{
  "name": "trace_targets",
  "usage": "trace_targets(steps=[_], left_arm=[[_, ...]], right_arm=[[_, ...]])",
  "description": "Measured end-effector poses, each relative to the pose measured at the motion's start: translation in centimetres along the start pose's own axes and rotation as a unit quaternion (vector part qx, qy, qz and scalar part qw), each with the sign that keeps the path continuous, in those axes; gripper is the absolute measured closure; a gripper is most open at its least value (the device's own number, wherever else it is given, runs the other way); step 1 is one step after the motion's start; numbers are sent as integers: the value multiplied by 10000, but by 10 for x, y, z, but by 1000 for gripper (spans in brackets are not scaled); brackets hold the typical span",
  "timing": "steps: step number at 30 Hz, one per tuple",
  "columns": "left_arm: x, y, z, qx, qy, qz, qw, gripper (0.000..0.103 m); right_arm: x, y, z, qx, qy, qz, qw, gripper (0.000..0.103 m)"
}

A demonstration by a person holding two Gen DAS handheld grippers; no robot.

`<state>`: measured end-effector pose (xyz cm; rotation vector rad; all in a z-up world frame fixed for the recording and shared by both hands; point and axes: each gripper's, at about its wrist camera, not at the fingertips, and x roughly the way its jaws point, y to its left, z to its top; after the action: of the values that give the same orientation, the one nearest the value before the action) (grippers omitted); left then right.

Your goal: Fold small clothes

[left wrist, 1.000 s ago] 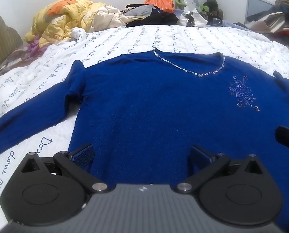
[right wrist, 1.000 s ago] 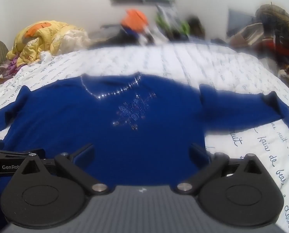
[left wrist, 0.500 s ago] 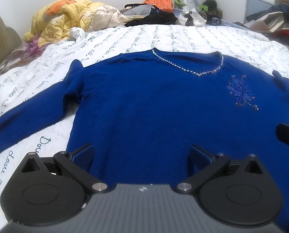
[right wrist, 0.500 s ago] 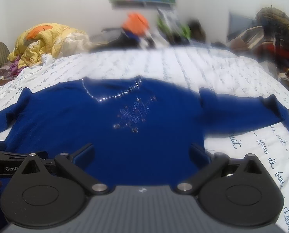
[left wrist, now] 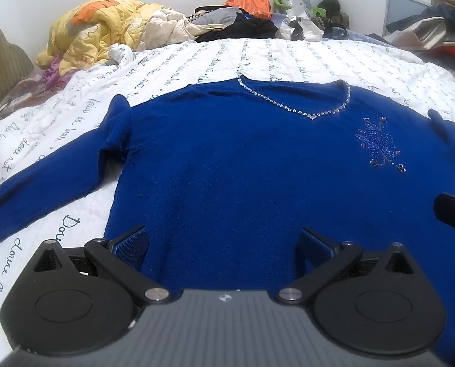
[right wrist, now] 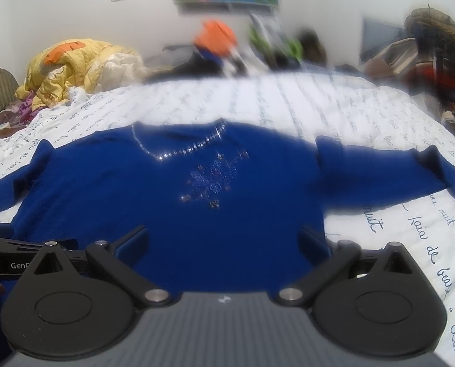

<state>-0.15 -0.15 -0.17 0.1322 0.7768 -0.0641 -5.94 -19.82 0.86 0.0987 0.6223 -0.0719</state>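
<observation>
Blue knit sweater (left wrist: 242,177) with beaded neckline, flat, face up on white script-printed bedspread (left wrist: 288,58). Left view: left gripper (left wrist: 224,244) wide open, empty, over hem. Right view: right gripper (right wrist: 224,241) likewise spread, empty. Soft, limp, probably light; best pinched at hem corners

Royal-blue sweater (left wrist: 242,168) with silver beaded neckline; white bedspread (left wrist: 288,58) printed with dark script

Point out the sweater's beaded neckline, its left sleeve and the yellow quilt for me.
beaded neckline (left wrist: 300,112): left wrist view, bottom of the V.
left sleeve (left wrist: 53,180): left wrist view, mid-sleeve.
yellow quilt (left wrist: 89,30): left wrist view, middle of the heap.
</observation>
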Motion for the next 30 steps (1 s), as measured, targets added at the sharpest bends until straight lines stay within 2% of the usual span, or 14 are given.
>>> trace_targets(steps=[30], left_arm=[[-1, -4, 1, 81, -2, 3, 10000, 0]], right_arm=[[3, 2, 0, -61, 30, -18, 10000, 0]])
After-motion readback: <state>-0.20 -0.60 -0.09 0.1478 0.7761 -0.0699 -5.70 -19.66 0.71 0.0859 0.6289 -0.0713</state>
